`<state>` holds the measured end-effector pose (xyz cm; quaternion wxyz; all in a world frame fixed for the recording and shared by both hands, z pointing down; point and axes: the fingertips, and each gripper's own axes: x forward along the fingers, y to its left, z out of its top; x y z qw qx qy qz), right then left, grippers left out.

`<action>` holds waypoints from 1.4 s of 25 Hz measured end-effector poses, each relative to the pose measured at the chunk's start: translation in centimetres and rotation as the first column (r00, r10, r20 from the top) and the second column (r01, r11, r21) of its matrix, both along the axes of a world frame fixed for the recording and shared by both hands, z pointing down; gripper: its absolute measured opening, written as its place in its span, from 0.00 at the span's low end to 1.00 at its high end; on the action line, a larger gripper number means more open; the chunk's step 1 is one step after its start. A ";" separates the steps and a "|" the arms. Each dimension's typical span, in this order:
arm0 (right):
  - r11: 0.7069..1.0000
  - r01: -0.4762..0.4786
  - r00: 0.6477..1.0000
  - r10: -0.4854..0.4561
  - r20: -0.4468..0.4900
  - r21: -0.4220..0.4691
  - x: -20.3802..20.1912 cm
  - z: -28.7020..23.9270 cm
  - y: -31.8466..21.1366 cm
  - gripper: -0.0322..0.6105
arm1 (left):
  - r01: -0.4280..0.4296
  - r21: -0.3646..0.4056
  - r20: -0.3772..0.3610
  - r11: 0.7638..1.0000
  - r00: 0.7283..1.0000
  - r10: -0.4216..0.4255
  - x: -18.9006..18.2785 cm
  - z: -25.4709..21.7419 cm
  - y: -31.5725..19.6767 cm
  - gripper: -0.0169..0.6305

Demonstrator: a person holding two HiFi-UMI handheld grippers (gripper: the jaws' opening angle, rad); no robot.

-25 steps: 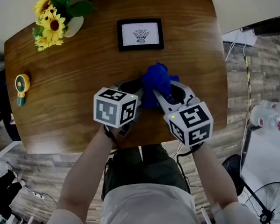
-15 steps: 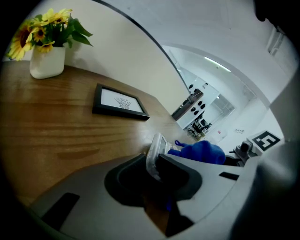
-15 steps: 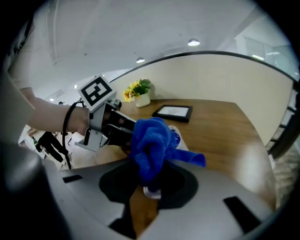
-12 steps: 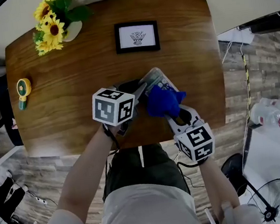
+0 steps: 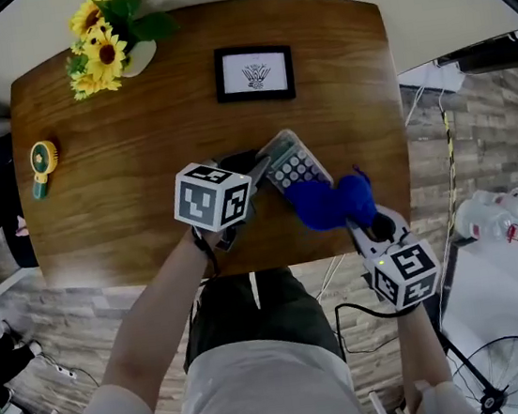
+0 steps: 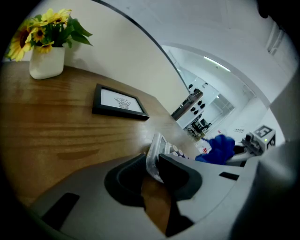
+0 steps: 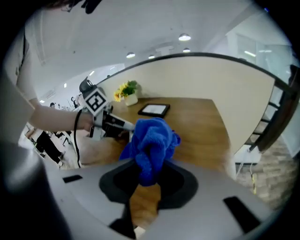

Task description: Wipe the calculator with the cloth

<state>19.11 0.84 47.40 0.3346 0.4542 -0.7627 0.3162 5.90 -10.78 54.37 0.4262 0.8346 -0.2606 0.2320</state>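
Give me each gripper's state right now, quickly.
Left gripper: closed on the calculator, gripping its edge.
Right gripper: closed on the blue cloth.

Fuzzy blue terry cloth (image 5: pixel 330 203), smooth hard-plastic calculator (image 5: pixel 289 164) with a clear glossy edge, satin-sheen wood-grain table (image 5: pixel 126 200), matt white vase (image 6: pixel 47 63).

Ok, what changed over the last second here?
The right gripper dragged the blue cloth along the calculator toward the near right edge of the table, uncovering its keys. No grip changed: the left gripper stays shut on the calculator's end, the right on the cloth. Picture frame and flowers unmoved.
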 end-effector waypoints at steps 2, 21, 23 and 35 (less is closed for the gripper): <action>0.995 0.032 0.999 -0.036 0.038 0.090 -1.4 -2.4 -3.7 0.21 | 0.001 0.006 0.003 1.000 1.000 -0.001 0.0 0.0 0.0 0.16; 0.917 0.398 0.915 -0.398 0.067 0.014 -11.8 4.4 -14.5 0.21 | 0.013 0.025 0.015 1.000 1.000 -0.013 -0.2 0.1 -0.1 0.17; 0.940 0.341 0.939 -0.342 0.041 0.028 -10.1 4.4 -15.5 0.21 | 0.019 0.024 0.018 1.000 1.000 -0.020 -0.3 0.1 -0.1 0.17; 0.978 0.209 0.973 -0.210 -0.092 -0.020 0.0 6.1 -7.8 0.21 | 0.023 0.042 0.026 0.999 0.999 -0.024 -0.2 0.0 -0.1 0.17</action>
